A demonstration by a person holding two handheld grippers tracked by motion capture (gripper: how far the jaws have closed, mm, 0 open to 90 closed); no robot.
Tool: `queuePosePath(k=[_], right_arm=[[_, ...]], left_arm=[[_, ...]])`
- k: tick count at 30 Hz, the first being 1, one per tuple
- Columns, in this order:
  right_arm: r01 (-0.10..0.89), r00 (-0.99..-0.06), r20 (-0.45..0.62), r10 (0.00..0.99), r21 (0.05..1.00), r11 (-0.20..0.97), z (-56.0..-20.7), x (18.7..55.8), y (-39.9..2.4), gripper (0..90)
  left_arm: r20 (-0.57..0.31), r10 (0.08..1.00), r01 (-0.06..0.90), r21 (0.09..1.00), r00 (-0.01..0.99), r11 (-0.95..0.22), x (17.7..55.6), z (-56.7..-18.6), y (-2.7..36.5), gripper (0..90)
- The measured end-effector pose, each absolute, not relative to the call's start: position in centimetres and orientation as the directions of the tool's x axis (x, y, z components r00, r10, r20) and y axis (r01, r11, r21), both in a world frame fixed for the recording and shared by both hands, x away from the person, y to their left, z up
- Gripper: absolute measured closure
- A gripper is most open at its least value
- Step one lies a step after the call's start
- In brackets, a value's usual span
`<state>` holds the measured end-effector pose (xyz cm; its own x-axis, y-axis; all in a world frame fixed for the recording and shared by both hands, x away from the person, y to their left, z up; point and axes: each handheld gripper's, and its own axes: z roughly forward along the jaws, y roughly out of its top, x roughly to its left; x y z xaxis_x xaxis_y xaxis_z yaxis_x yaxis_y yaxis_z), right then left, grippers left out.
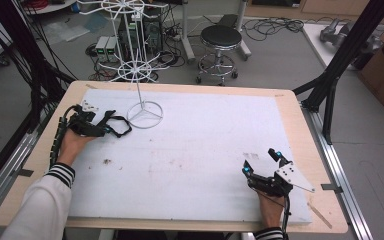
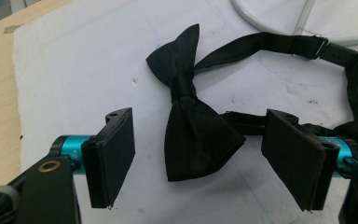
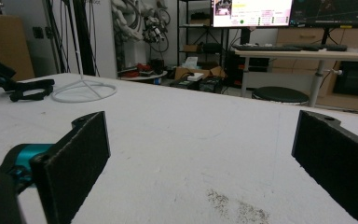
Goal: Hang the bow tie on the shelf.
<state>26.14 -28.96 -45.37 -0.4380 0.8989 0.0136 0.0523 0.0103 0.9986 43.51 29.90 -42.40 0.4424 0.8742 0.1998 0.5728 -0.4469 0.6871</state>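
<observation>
A black bow tie (image 2: 193, 135) lies flat on the white table cover, its knot up and its strap (image 2: 270, 44) looping off to the right. My left gripper (image 2: 200, 144) is open, one jaw on each side of the tie's lower wing without touching it. From above, the left gripper (image 1: 104, 127) sits at the table's far left with the bow tie (image 1: 125, 120) just ahead of it. My right gripper (image 1: 261, 161) rests open near the front right with nothing between its jaws, and in its own view the right gripper (image 3: 200, 149) frames bare table.
A white wire rack (image 1: 132, 55) stands on a ring base (image 1: 145, 114) just right of the tie; the ring base (image 2: 279, 21) edges the strap. The white cover (image 1: 195, 150) leaves a wooden table border (image 1: 300, 130). A stool (image 1: 221, 37) and cables lie beyond.
</observation>
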Motion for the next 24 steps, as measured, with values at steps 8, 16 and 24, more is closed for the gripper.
queuePosePath(k=[8, 16, 24], right_arm=[[0.055, -0.436, 0.017, 0.9, 0.998, 0.007, -45.37, 26.13, -28.97, 3.1], [0.054, -0.437, 0.018, 0.899, 0.999, 0.006, -45.37, 26.11, -28.97, 3.1], [0.055, -0.437, 0.019, 0.899, 0.998, 0.005, -45.37, 26.08, -28.98, 3.1]], left_arm=[[0.221, 0.874, 0.584, 0.67, 0.432, -0.458, 43.54, -42.62, 29.51, 33.4], [0.213, 0.873, 0.598, 0.656, 0.439, -0.461, 43.57, -42.89, 29.32, 44.0], [0.199, 0.873, 0.605, 0.652, 0.445, -0.457, 43.53, -42.92, 29.14, 57.9]])
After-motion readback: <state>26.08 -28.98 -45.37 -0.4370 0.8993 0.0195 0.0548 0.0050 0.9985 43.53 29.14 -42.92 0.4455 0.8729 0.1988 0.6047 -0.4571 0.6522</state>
